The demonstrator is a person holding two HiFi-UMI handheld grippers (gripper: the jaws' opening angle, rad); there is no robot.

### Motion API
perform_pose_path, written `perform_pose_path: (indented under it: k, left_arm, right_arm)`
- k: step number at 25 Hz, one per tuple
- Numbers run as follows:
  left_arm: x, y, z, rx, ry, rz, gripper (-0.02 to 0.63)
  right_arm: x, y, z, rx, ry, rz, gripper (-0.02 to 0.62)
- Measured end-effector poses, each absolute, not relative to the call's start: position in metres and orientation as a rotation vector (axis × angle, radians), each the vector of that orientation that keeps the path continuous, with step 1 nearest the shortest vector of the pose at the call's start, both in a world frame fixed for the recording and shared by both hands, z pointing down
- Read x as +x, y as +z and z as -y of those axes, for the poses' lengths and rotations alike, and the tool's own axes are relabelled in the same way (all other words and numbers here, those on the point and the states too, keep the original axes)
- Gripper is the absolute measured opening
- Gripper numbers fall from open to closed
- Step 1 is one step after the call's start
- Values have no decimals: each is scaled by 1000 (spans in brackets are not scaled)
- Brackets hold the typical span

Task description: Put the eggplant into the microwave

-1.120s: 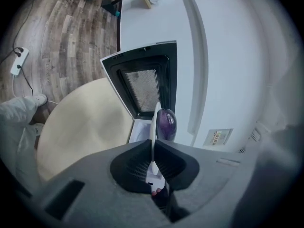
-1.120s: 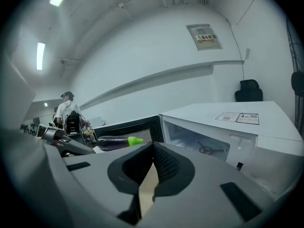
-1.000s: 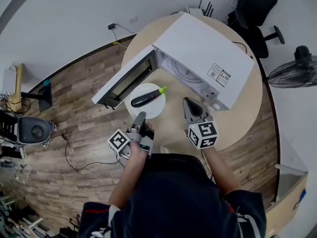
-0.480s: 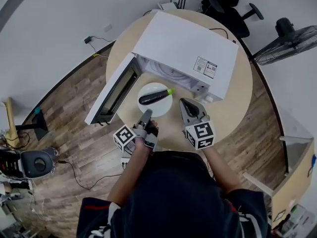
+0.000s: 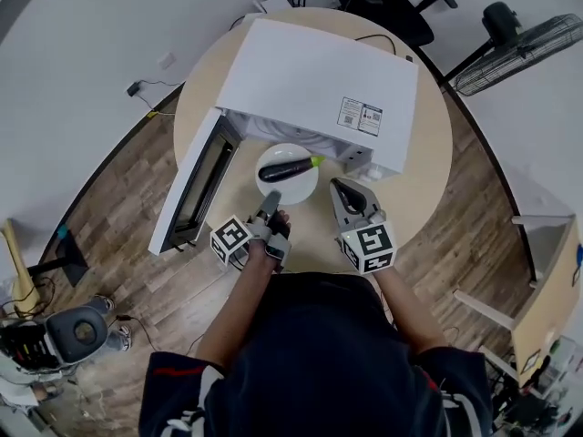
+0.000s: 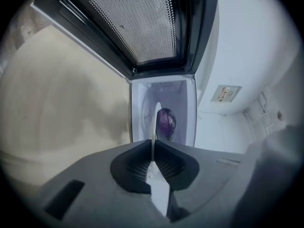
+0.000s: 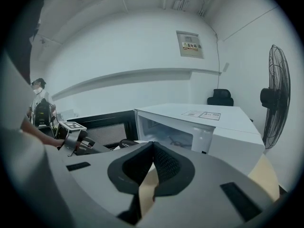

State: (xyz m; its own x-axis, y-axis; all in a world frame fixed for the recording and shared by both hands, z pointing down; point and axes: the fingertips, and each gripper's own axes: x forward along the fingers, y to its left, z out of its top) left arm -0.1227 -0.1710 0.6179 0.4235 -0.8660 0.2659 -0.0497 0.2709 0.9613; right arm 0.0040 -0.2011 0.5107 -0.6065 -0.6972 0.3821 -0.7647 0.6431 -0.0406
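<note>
At the microwave's (image 5: 319, 80) open mouth, the eggplant (image 5: 287, 168) sits on a plate (image 5: 302, 186), not inside yet.
Jaws of the left gripper (image 5: 271, 204) pinch the plate; the right gripper (image 5: 340, 188), at 3 o'clock, is clenched, empty.

Dressed in a dark navy top (image 5: 319, 353) with short sleeves (image 5: 171, 382) edged in red, with a grey left gripper (image 5: 272, 200) and grey right gripper (image 5: 338, 185), each bearing a white cube (image 5: 373, 247) of black square markers.
</note>
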Motion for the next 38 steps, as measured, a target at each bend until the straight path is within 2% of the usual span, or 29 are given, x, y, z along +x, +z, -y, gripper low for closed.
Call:
perform_pose_path:
  k: [23,38]
  left_arm:
    - [-128,679,231,1159,-596,971,26]
    - [-123,687,262,1148,-641,949,26]
  right_arm:
    - [4,539,207,1240,335,2431,11]
    - [8,543,212,1254,317,2381,11]
